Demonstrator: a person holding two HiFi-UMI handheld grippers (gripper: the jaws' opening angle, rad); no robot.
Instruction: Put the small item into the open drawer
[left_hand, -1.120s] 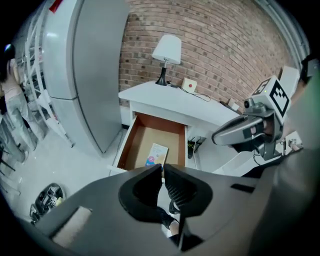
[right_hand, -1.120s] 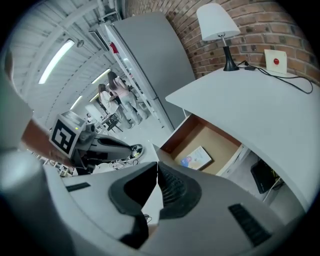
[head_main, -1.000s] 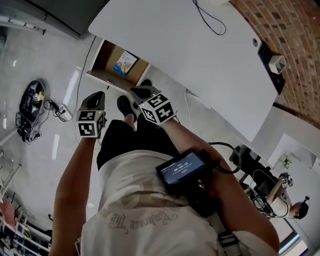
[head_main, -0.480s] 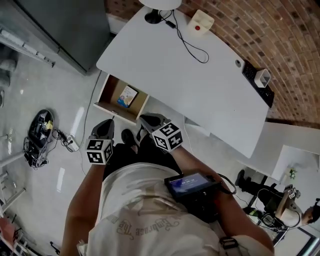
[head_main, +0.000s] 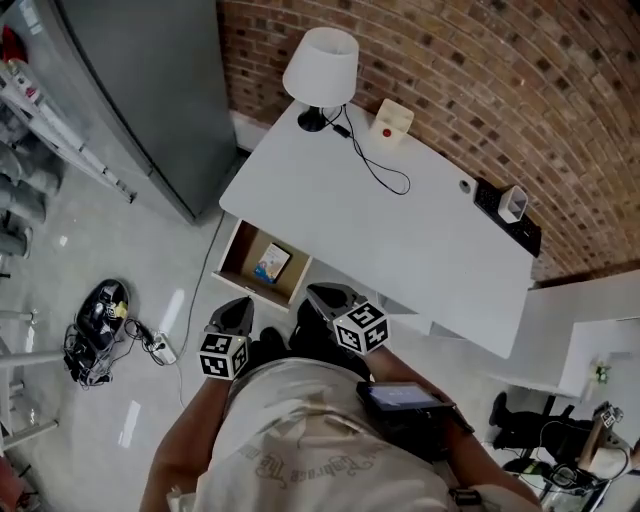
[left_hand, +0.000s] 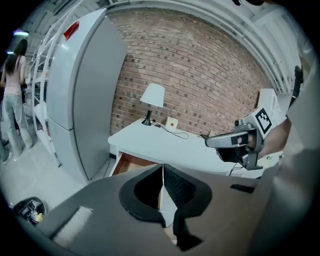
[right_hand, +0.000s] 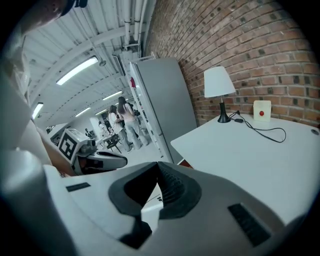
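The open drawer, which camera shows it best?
Head view: it looks down into the drawer, whole inside visible. Left gripper view shows only part of its brown inside; right gripper view, a mere sliver.

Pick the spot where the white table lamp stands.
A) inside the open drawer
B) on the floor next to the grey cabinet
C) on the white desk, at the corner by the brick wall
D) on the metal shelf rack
C: in the head view the lamp stands on the white desk, at the corner by the brick wall.
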